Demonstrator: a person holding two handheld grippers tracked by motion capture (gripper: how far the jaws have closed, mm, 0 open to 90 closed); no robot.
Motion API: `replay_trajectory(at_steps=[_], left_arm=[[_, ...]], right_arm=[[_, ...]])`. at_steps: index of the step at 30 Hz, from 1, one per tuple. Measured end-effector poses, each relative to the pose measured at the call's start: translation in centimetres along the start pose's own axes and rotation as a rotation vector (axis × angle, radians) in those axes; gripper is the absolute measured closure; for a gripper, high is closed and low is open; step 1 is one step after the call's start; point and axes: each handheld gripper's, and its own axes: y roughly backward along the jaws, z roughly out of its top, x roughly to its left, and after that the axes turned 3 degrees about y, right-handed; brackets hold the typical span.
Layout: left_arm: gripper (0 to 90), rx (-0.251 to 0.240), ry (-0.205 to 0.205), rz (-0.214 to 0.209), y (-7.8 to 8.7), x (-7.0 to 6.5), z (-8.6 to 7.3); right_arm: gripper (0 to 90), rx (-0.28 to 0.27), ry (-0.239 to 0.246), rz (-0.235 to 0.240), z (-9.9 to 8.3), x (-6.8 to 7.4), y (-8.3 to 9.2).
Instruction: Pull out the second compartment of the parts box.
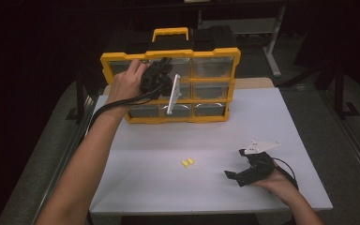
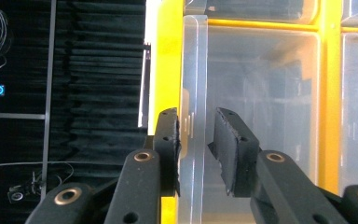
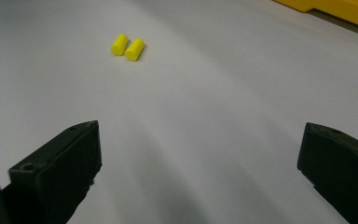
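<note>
We have the left gripper [image 2: 196, 144] closed on the clear drawer handle [image 2: 193, 93] at the yellow organizer's [image 1: 168, 55] upper left, right gripper [image 3: 200, 163] open before it near two earplugs [image 3: 127, 46]; a hard pull may tip the upright organizer.

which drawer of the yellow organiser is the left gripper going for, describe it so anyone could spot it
At the far edge of the white table stands a yellow-framed organiser holding a grid of clear plastic drawers. The one is the clear drawer beside the frame's left post. Unlike its neighbours, its front lip sits between the black jaws of the left gripper.
</note>
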Motion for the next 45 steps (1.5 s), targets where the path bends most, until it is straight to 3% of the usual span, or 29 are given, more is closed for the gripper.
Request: replay_trajectory(at_steps=[14,45], left_arm=[[79.1,0.007,-0.016,0.013,0.0,0.1,0.0],[79.7,-0.021,-0.016,0.025,1.8,-0.2,0.2]], right_arm=[[0.0,-0.001,-0.001,0.001,0.0,0.0,0.0],[0.0,-0.001,-0.005,0.000,-0.1,0.0,0.0]])
